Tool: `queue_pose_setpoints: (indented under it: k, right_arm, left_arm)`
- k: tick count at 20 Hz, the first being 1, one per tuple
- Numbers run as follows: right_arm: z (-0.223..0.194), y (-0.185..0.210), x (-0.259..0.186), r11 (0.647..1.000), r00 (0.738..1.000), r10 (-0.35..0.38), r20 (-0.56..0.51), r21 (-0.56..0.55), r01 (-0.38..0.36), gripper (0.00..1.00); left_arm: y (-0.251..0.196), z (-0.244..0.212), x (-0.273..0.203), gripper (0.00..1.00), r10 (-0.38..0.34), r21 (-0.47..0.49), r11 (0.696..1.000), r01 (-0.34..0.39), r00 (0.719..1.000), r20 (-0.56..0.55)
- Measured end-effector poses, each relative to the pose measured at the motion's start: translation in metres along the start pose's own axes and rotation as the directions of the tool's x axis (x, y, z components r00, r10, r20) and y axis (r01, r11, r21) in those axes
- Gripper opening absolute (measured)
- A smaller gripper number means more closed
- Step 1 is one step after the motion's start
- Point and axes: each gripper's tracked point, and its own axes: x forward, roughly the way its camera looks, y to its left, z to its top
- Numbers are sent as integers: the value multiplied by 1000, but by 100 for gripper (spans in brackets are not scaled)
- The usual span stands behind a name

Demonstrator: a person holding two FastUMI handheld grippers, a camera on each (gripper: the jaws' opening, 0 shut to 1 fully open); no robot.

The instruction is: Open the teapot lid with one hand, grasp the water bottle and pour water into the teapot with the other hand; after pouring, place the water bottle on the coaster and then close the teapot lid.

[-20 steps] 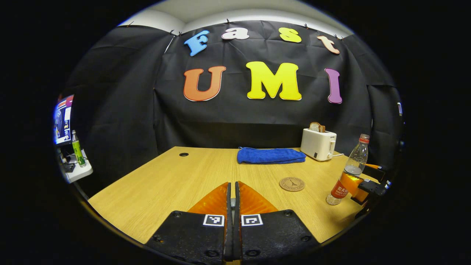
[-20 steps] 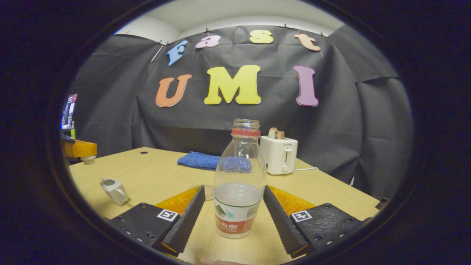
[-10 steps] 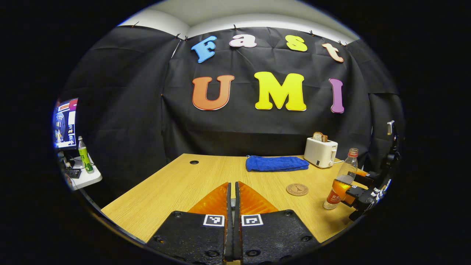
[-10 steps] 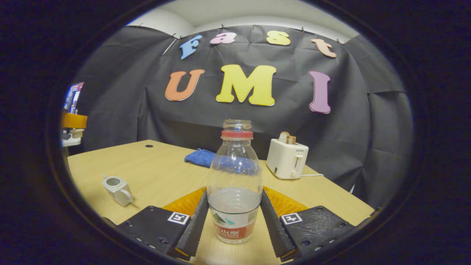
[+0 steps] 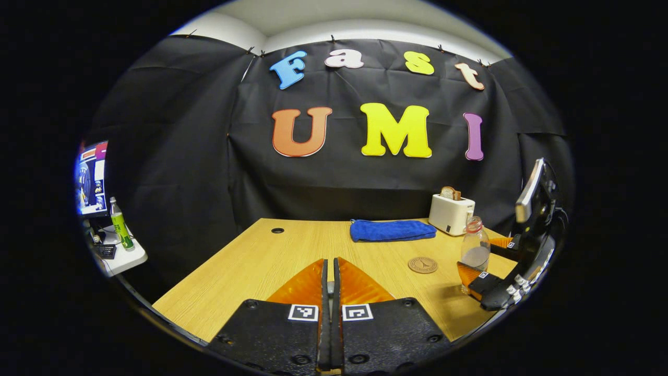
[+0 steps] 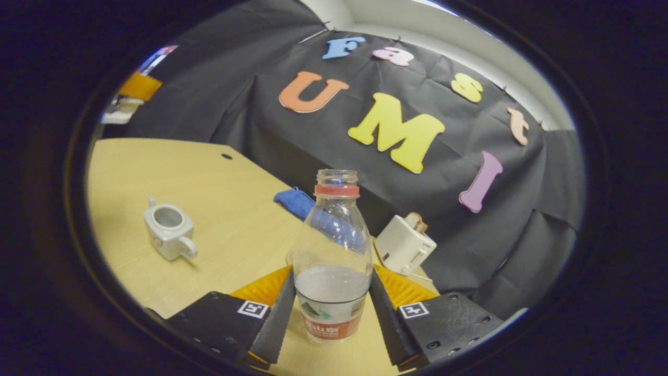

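My right gripper point(image 6: 331, 272) is shut on the water bottle point(image 6: 332, 245), a clear, uncapped bottle about a third full, with one finger pressing each side of its label. The left gripper view has this bottle point(image 5: 474, 249) at the table's right edge, between the right gripper's fingers point(image 5: 472, 274). The small white teapot point(image 6: 168, 231) stands open-topped on the table to the left. My left gripper point(image 5: 330, 262) is shut high above the table. Far off at upper left, the left gripper point(image 6: 136, 86) holds the white teapot lid point(image 6: 119, 112). A round brown coaster point(image 5: 422, 265) lies left of the bottle.
A folded blue towel point(image 5: 392, 230) and a white toaster point(image 5: 451, 214) with toast stand at the back of the wooden table point(image 5: 250, 266). A cable hole point(image 5: 277, 230) sits at back left. Beyond the left edge is a side table with a green bottle point(image 5: 119, 224).
The right fingers closed onto the bottle. The right gripper view has since rolled, so the table now slants. The left gripper rose a little and kept shut.
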Motion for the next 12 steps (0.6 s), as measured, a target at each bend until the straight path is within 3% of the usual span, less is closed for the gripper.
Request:
queue_pose_setpoints:
  k: [5, 9, 12]
  right_arm:
    - [-3, 14, 8, 974, 999, -38, -21, -222, 32, 76]
    - [10, 18, 7, 867, 992, -105, 68, -482, 125, 77]
    - [16, 30, 9, 785, 988, -89, 128, -601, 149, 77]
  left_arm:
    - [12, -4, 2, 3, 18, -7, 1000, -18, 1000, -3]
    - [19, 2, -2, 3, 22, -20, 1000, -22, 1000, 7]
    - [20, -1, -1, 3, 15, -22, 1000, -15, 1000, 2]
